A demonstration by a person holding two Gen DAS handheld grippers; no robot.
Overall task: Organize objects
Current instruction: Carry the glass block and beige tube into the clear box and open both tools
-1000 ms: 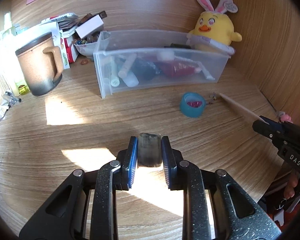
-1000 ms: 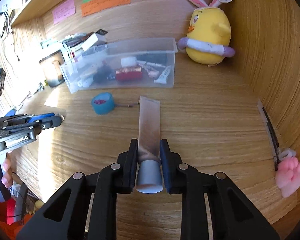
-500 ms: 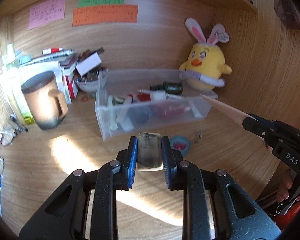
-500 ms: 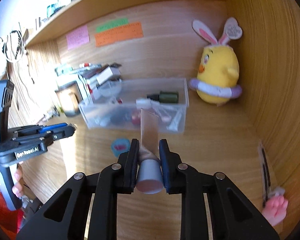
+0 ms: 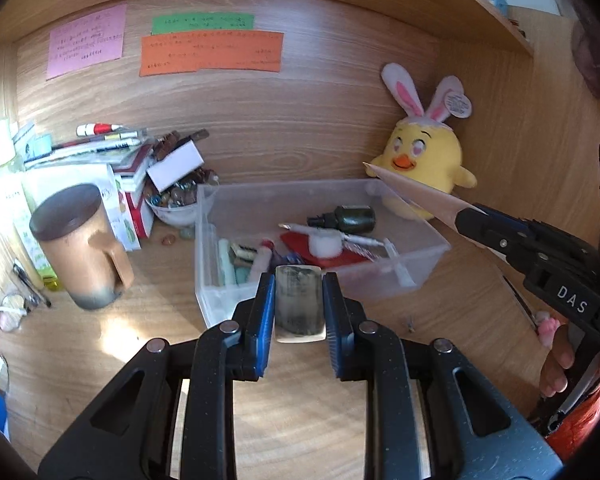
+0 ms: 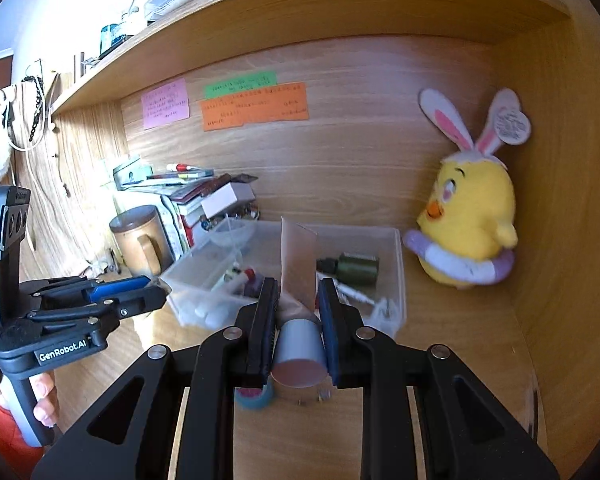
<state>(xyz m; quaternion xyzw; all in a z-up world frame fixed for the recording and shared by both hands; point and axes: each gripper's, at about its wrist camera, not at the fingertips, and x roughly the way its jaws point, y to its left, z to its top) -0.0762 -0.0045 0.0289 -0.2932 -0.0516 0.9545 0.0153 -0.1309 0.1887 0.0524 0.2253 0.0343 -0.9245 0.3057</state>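
My left gripper (image 5: 299, 308) is shut on a small flat greenish block (image 5: 299, 304), held in the air just in front of the clear plastic bin (image 5: 428, 258). My right gripper (image 6: 298, 320) is shut on a pinkish-brown squeeze tube (image 6: 298, 264) near its grey cap, tube end pointing up toward the bin (image 6: 398, 280). The tube (image 5: 416, 194) and right gripper (image 5: 476, 222) also show in the left wrist view, over the bin's right end. The left gripper (image 6: 156, 294) shows at left in the right wrist view. The bin holds several tubes, pens and a dark green bottle (image 5: 354, 218).
A yellow bunny-eared chick plush (image 5: 424, 156) sits behind the bin's right end. A brown mug (image 5: 80, 248), a stack of books and boxes (image 5: 112, 168) and a bowl of beads (image 5: 178, 200) stand at left. A blue tape roll (image 6: 254, 396) lies on the desk below my right gripper.
Both grippers have risen from the desk and moved toward the bin, each carrying its object. The tube now hangs over the bin's right end.
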